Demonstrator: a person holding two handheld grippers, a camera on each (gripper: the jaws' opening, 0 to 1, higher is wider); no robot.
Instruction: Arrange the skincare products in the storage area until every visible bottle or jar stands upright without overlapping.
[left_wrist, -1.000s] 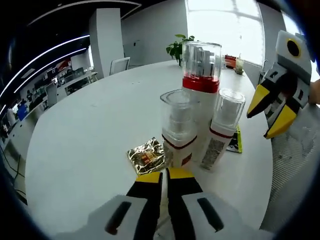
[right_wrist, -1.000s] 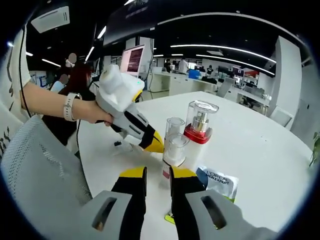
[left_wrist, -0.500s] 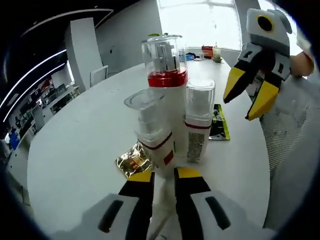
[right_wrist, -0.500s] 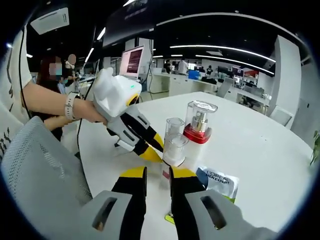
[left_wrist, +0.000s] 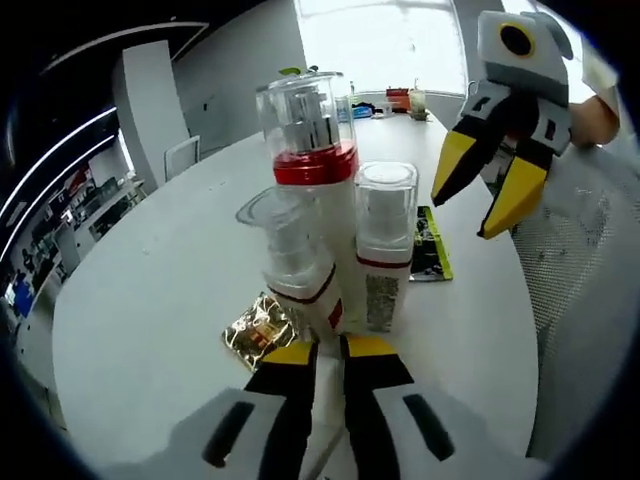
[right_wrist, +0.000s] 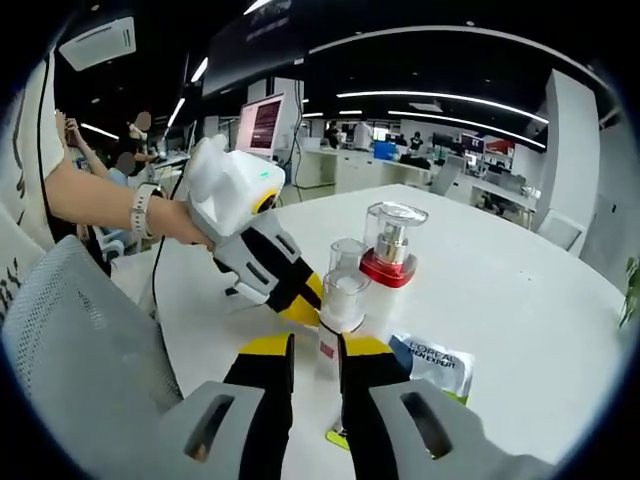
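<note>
a: what has changed?

b: the left gripper (left_wrist: 328, 350) has closed in on the small clear-capped bottle (left_wrist: 298, 262); whether its jaws clamp it, i cannot tell. all three bottles stand upright, touching, on the white round table (left_wrist: 150, 270).

a: and the textures?

b: glossy plastic; crinkled gold sachet (left_wrist: 262, 331) alongside. right gripper (left_wrist: 482, 190) hovers, jaws apart.

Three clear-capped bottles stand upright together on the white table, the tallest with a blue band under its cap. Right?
Not quite. The left gripper view shows the tallest bottle has a red band, not blue. Three bottles do stand upright together on the white table.
</note>
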